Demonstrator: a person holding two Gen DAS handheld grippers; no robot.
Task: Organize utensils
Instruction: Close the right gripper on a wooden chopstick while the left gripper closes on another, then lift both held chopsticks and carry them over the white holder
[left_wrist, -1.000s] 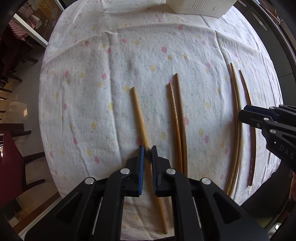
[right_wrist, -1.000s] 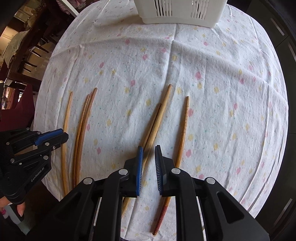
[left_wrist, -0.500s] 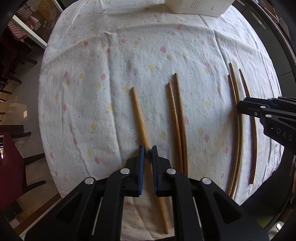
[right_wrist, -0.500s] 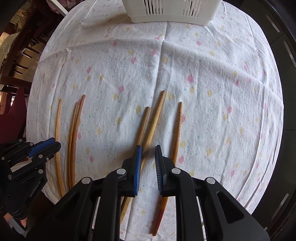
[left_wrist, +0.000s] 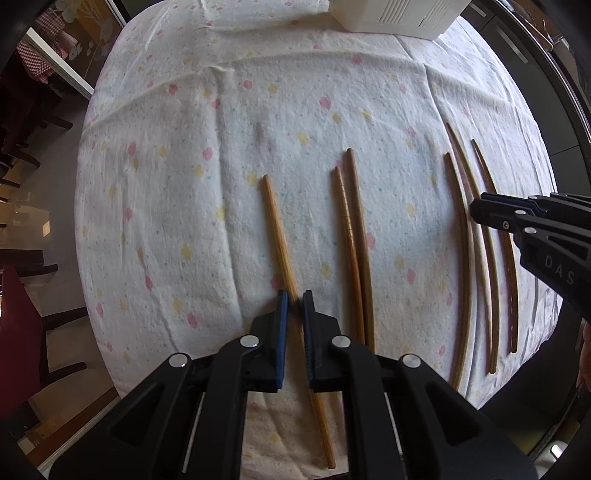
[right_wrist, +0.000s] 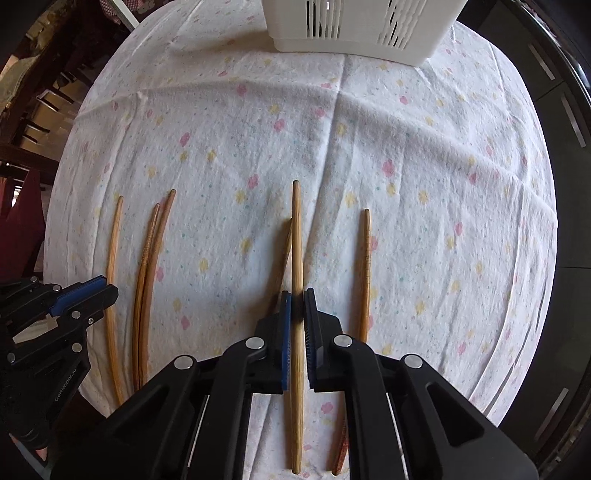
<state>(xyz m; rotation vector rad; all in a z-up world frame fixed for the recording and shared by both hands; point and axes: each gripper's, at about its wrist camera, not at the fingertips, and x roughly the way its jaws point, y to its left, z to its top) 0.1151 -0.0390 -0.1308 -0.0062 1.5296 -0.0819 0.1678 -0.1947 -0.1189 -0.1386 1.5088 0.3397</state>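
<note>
Our right gripper (right_wrist: 297, 314) has its blue pads closed on a chopstick (right_wrist: 295, 236) at centre frame; the stick runs straight up between the fingers and seems lifted off the cloth (right_wrist: 424, 206), with its mate (right_wrist: 284, 243) lying just left beneath it. Our left gripper (left_wrist: 293, 314) straddles the leftmost chopstick (left_wrist: 275, 225) at lower centre of its view, pads nearly together, but we cannot tell whether they pinch it or only hover over it. Outward lie a touching pair (left_wrist: 351, 236) at mid frame and three more sticks toward the right edge, one of them being the gripped one. The white basket (right_wrist: 362, 29) sits at the top of the frame, well apart from all sticks, and we see nothing in it, so we judge the sorting barely begun: six sticks to go. Compared with half a second ago, the right gripper has shut on its stick and swung it from slanted to vertical; the left has hardly moved.
</note>
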